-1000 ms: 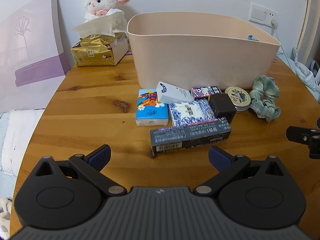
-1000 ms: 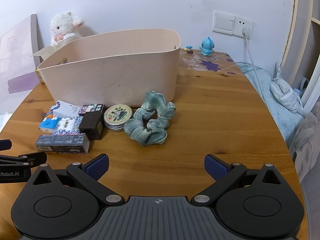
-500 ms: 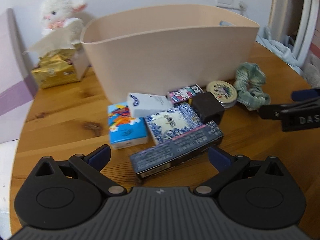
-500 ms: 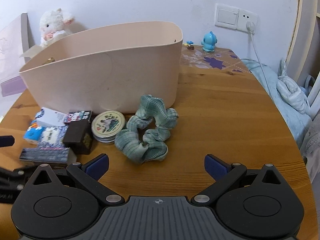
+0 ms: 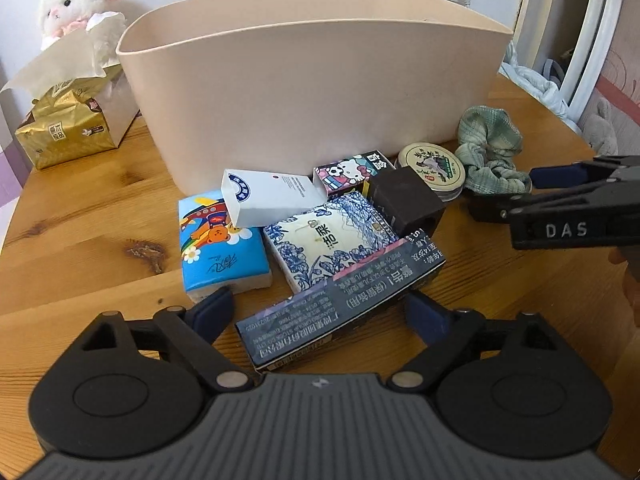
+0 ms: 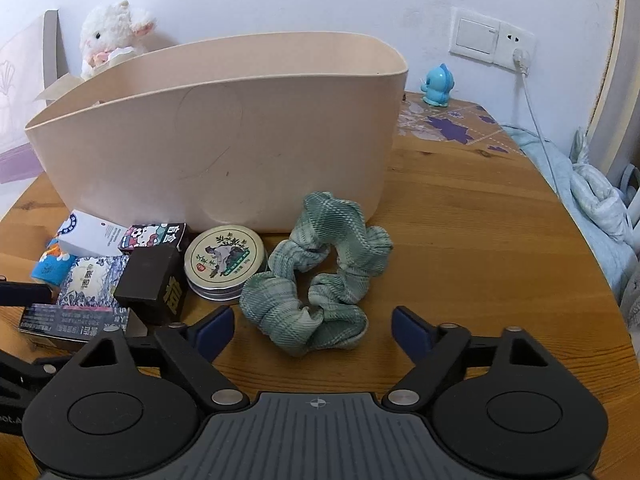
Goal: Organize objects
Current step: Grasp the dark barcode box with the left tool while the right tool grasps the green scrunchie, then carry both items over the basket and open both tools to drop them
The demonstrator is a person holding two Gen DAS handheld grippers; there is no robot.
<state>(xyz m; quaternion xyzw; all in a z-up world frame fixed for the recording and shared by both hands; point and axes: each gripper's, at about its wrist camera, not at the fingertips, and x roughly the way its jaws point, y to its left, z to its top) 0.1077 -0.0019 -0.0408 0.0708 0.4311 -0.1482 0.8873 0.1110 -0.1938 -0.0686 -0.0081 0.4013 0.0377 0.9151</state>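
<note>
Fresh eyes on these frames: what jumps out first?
The big beige bin dominates the middle of the wooden table. Against its front wall sits a jumble of small packs and boxes, with a long dark box nearest, lying between the open left gripper fingers. To the right, a green scrunchie lies just ahead of the open right gripper, beside a round tin.

Your left gripper (image 5: 318,312) and right gripper (image 6: 312,330) look alike: ribbed grey body with a small cross mark, two round black housings, black linkage arms with silver pivot pins, dark blue finger pads (image 5: 212,312). One side bears white letters "DAS".
</note>
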